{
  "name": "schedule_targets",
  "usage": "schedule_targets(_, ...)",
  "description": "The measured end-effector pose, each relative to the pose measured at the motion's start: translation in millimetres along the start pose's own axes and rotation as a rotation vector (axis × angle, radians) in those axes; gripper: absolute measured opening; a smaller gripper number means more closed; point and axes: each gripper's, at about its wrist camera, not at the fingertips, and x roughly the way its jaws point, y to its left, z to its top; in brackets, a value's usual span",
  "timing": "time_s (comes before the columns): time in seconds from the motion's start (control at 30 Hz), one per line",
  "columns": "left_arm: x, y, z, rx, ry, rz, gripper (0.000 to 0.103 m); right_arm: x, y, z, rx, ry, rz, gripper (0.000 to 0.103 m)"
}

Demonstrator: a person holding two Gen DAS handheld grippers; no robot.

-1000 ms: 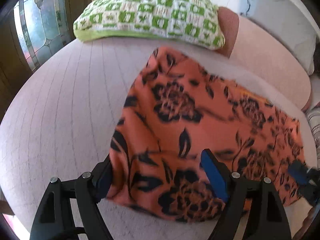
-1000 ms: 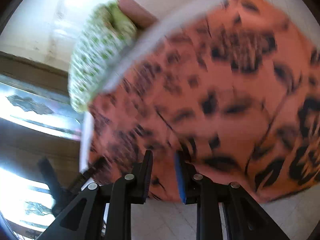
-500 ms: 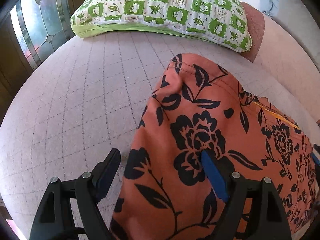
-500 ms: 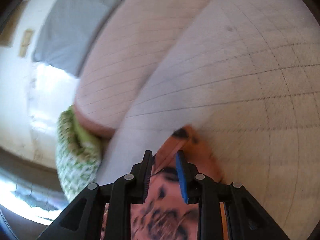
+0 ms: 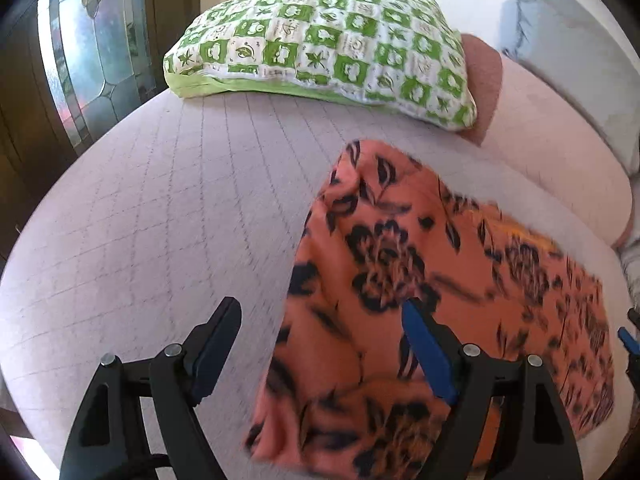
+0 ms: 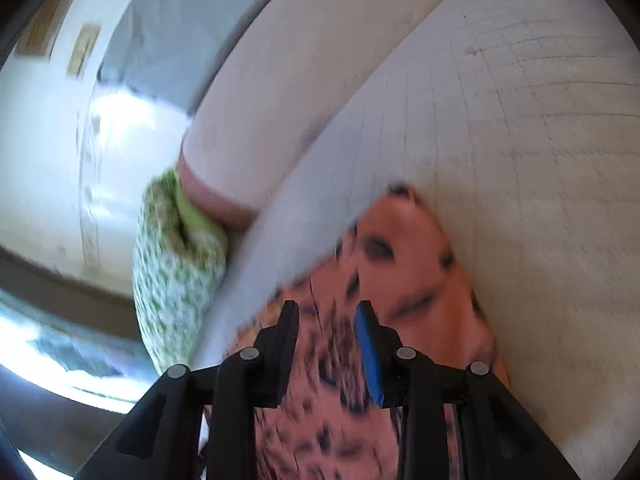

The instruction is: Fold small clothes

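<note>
An orange garment with a black flower print [image 5: 420,280] lies folded on the pale quilted bed [image 5: 160,220]. My left gripper [image 5: 324,344] is open above the garment's left edge, holding nothing; its right finger is over the cloth and its left finger is over bare bed. In the right wrist view the same garment [image 6: 400,264] lies under my right gripper [image 6: 326,344], whose jaws stand partly apart with no cloth between them. The right gripper's blue tip [image 5: 626,340] shows at the right edge of the left wrist view.
A green and white checked pillow [image 5: 320,56] lies at the head of the bed, against a pink bolster [image 5: 484,80]. A grey-blue pillow [image 5: 580,60] lies at the far right. A wooden door with leaded glass [image 5: 76,60] stands to the left.
Both grippers have let go of the garment, which now lies on the bed. The left gripper has pulled back and up a little. The right gripper's jaws have opened wider.
</note>
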Motion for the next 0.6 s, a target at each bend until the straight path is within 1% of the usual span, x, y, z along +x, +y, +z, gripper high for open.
schedule_targets(0.03, 2.3, 0.1, -7.0, 0.019, 0.025, 0.008, 0.084, -3.7, 0.0, -8.4, -0.004, 0.008, -0.007, 0.032)
schedule_targets(0.07, 8.3, -1.1, -10.7, 0.032, 0.055, 0.011, 0.084, -5.3, -1.9, -17.9, -0.011, 0.024, -0.030, 0.037)
schedule_targets(0.1, 15.9, -1.5, -15.9, 0.049, 0.095, 0.016, 0.084, 0.3, -5.4, -28.1, -0.019, 0.048, -0.075, 0.043)
schedule_targets(0.13, 25.7, -0.4, -21.2, 0.064, 0.134, 0.018, 0.084, 7.2, -11.4, -41.3, -0.034, 0.088, -0.159, 0.060)
schedule_targets(0.17, 24.8, 2.9, -22.4, 0.051, 0.125, 0.004, 0.084, 9.6, -14.7, -47.1, -0.060, 0.104, -0.193, 0.061)
schedule_targets(0.23, 11.1, 13.8, -22.2, 0.012, 0.112, -0.021, 0.084, 5.3, -5.8, -56.9, -0.167, 0.087, -0.228, 0.060)
schedule_targets(0.27, 3.4, 19.6, -23.7, -0.006, 0.093, -0.031, 0.084, -4.9, 1.5, -60.2, -0.187, 0.082, -0.227, 0.060)
schedule_targets(0.3, -7.5, 28.8, -26.4, -0.037, 0.071, -0.035, 0.084, -14.5, 3.5, -63.2, -0.186, 0.072, -0.180, 0.060)
schedule_targets(0.33, -15.7, 36.3, -29.1, -0.059, 0.061, -0.043, 0.084, -26.5, 3.2, -66.5, -0.178, 0.059, -0.118, 0.063)
schedule_targets(0.37, -22.5, 43.1, -31.8, -0.079, 0.052, -0.058, 0.084, -40.4, 0.4, -73.3, -0.162, 0.044, -0.068, 0.069)
schedule_targets(0.47, -43.6, 62.0, -49.9, -0.133, 0.042, -0.105, 0.084, -62.1, -15.1, -90.9, -0.106, 0.026, -0.030, 0.072)
schedule_targets(0.53, -51.2, 68.8, -66.6, -0.150, 0.056, -0.138, 0.084, -69.4, -30.2, -98.3, -0.045, 0.050, -0.015, 0.072)
schedule_targets(0.6, -53.0, 70.3, -77.3, -0.174, 0.079, -0.191, 0.084, -66.4, -41.0, -103.7, 0.003, 0.082, -0.011, 0.072)
